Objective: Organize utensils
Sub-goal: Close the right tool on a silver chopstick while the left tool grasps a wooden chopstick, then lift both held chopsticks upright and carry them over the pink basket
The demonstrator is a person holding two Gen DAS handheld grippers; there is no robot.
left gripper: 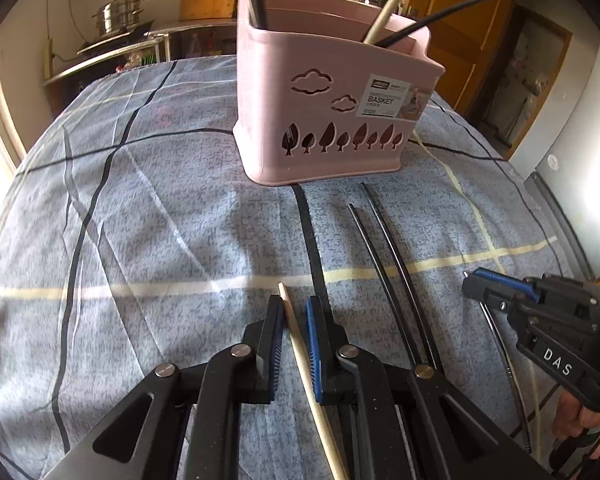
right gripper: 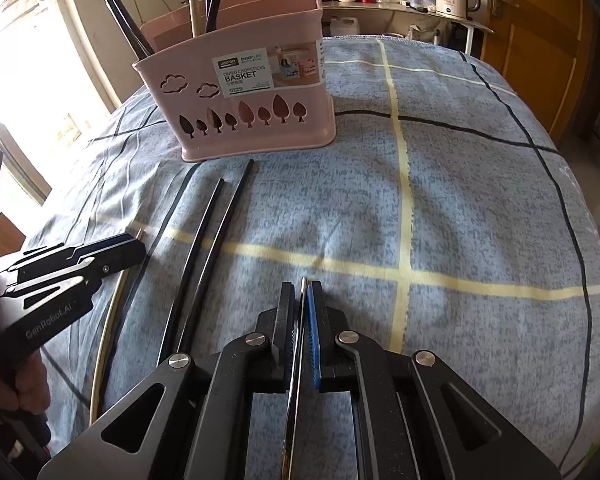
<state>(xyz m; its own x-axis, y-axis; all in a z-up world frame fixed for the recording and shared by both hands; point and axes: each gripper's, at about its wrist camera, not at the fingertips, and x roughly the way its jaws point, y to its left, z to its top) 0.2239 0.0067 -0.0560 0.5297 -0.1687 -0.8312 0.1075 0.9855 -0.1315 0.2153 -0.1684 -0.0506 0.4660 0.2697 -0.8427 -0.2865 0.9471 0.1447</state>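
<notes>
Standing upright in the pink basket already, several utensils are being joined by two more: a wooden chopstick is being pinched by the left tongs and a thin metal utensil by the right tongs, while two black chopsticks are being left lying on the bench just before the basket.

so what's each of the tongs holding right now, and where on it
Left tongs: shut on a wooden chopstick, near its far tip. Right tongs: shut on a thin metal utensil, right at its far end; its type cannot be told.
</notes>
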